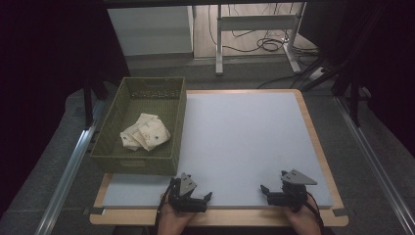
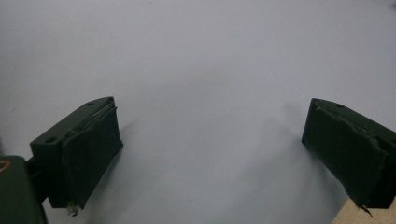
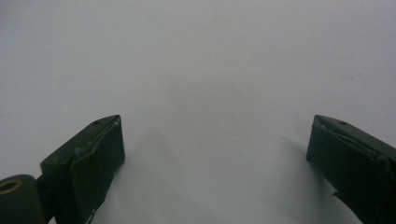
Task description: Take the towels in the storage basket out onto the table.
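A wood-edged desk point(image 1: 313, 132) carries a pale grey mat point(image 1: 244, 137); an olive woven plastic basket point(image 1: 178, 122) at its left edge holds crumpled cream cloth point(image 1: 145, 132). At the near edge, left hand-held gripper point(image 1: 203, 201) and right hand-held gripper point(image 1: 268, 193) gape wide, empty

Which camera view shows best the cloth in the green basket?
The high view: the cloth lies crumpled, in full sight, on the floor of the basket. Both gripper views look at the bare mat.
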A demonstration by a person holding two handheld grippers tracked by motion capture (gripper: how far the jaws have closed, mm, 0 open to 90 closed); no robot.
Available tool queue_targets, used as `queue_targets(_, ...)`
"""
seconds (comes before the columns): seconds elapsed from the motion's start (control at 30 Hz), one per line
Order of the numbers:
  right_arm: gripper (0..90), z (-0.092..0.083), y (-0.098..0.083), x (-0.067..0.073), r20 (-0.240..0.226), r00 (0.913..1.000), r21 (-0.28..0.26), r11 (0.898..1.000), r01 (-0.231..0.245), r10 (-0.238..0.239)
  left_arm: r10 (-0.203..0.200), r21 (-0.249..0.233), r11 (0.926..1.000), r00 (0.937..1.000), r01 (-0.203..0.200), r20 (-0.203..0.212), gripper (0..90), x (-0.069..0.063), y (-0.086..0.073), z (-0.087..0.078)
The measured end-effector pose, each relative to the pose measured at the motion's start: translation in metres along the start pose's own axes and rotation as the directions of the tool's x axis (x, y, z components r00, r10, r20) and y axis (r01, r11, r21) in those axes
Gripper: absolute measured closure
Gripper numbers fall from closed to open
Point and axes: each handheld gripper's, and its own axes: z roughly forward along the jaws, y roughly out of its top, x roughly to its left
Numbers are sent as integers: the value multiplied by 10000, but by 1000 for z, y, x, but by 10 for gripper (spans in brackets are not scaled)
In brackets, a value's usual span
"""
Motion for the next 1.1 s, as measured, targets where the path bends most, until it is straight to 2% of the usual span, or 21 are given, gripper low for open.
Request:
queue_targets(0.6,44,0,0,0,5,10000,15,10000,10,-10,57,46,10000,9999,-58,83,32,1,2,1)
queue_targets(0.7,44,0,0,0,4,10000,16,10000,10,-10,111,276,9995,9996,-119,266,39,0,7,1)
queue_targets(0.93,44,0,0,0,4,10000,18,10000,11,-11,496,215,9985,9977,-506,465,45,-1,22,-3)
queue_targets(1.1,44,0,0,0,-7,10000,15,10000,13,-13,525,337,9979,9959,-551,731,51,1,31,-2)
